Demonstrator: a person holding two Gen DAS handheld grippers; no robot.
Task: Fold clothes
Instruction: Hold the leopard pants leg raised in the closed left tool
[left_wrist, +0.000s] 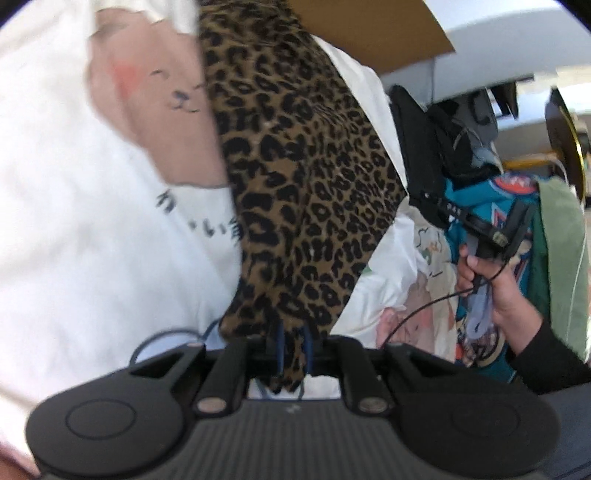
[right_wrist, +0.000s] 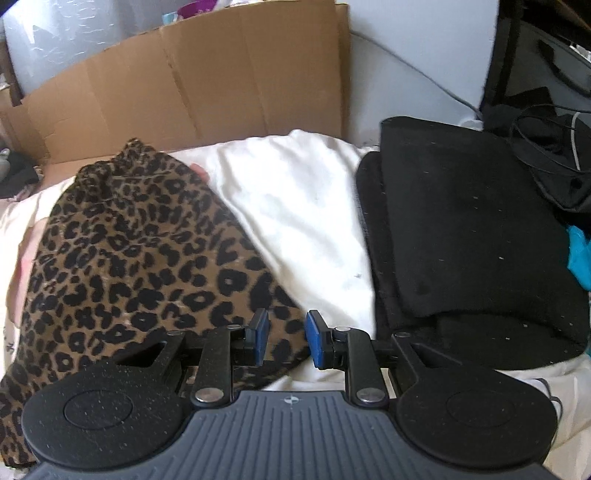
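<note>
- In the left wrist view, a white T-shirt (left_wrist: 92, 240) with a pink cartoon print and dark lettering fills the left side, blurred
- The leopard-print garment (left_wrist: 303, 177) hangs across the middle over the white shirt, its near end running down into the left tongs (left_wrist: 293, 354)
- The left tongs are clamped on the leopard-print garment, the blue pads nearly together with cloth pinched between them
- To the right, a hand (left_wrist: 487, 284) in a dark sleeve holds the other tool near a heap of teal and green clothes (left_wrist: 517, 229)
- In the right wrist view, the leopard-print garment lies at left on the white shirt, before a sheet of cardboard (right_wrist: 221, 85)
- The right tongs (right_wrist: 286, 339) stand apart just above the leopard cloth's edge, pads pressing on nothing
- A folded black garment (right_wrist: 461, 229) lies at right, beside the white shirt
</note>
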